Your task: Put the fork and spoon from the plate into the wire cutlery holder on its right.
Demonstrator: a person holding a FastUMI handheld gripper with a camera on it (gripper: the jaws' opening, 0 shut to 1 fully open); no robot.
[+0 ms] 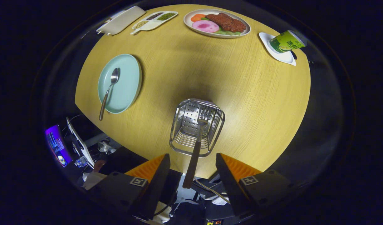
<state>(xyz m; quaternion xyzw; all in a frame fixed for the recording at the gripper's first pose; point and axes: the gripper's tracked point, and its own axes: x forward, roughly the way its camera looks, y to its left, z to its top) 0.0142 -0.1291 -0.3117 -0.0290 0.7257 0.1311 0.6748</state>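
Claw (193,162): we see fingers apart, nothing gripped.
Fork (195,150): in wire holder (196,128), handle betw. fingers.
Spoon (108,92): on plate (120,82), 10 o'clock of holder.

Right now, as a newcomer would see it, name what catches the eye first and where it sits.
The silver wire cutlery holder stands just ahead of the open fingers, with a wooden-handled metal fork leaning in it, its handle reaching back between them untouched. To its left, a pale green round plate holds a wooden-handled metal spoon. Beyond, at the round wooden table's far edge, lies an oval plate of food.
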